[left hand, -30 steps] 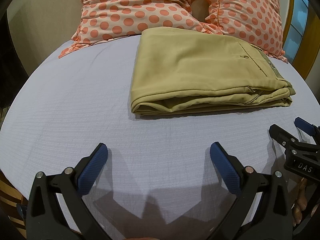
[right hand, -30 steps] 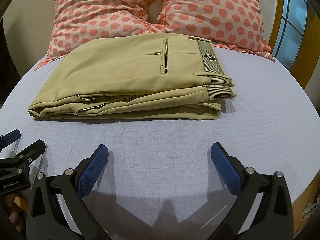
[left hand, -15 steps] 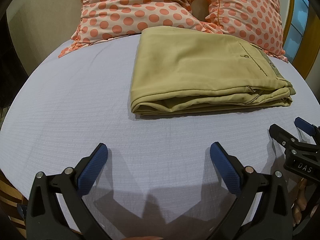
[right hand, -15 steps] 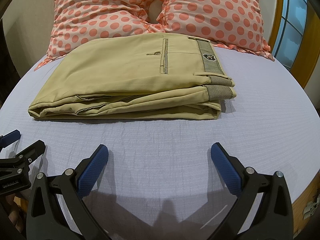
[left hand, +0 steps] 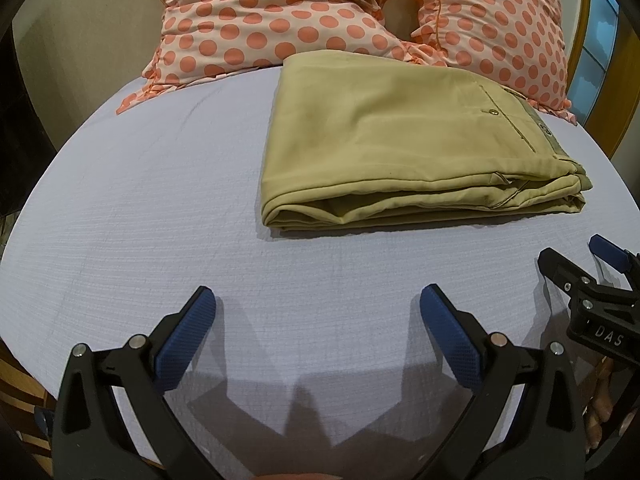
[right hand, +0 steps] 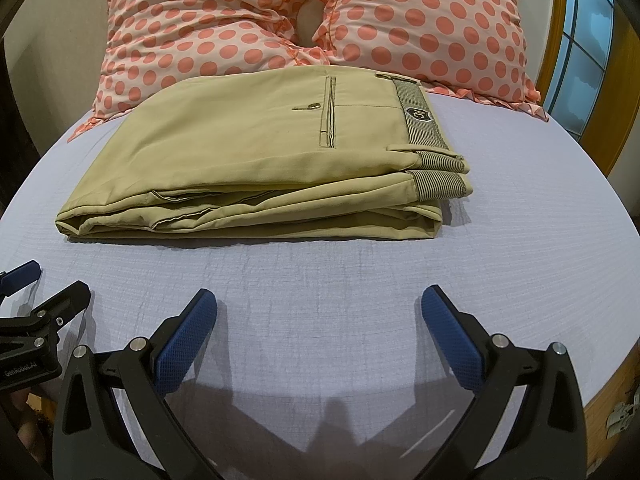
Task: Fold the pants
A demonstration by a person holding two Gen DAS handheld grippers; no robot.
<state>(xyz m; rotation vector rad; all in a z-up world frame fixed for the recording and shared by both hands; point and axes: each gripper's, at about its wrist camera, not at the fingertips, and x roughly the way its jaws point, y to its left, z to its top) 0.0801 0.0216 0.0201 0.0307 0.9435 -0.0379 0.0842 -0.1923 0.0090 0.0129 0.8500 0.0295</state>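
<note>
Khaki pants (left hand: 400,140) lie folded in a flat stack on the pale lilac bed sheet (left hand: 140,200), waistband to the right, back pocket on top. They also show in the right wrist view (right hand: 260,160). My left gripper (left hand: 318,312) is open and empty, low over the sheet, in front of and left of the pants. My right gripper (right hand: 319,312) is open and empty, in front of the pants. Each gripper shows at the edge of the other's view: the right one (left hand: 580,260), the left one (right hand: 44,284).
Two pink pillows with orange dots (right hand: 208,28) (right hand: 432,20) lean against the wall behind the pants. A wooden window frame (right hand: 560,48) stands at the right. The bed's front edge (right hand: 608,380) drops off near the grippers.
</note>
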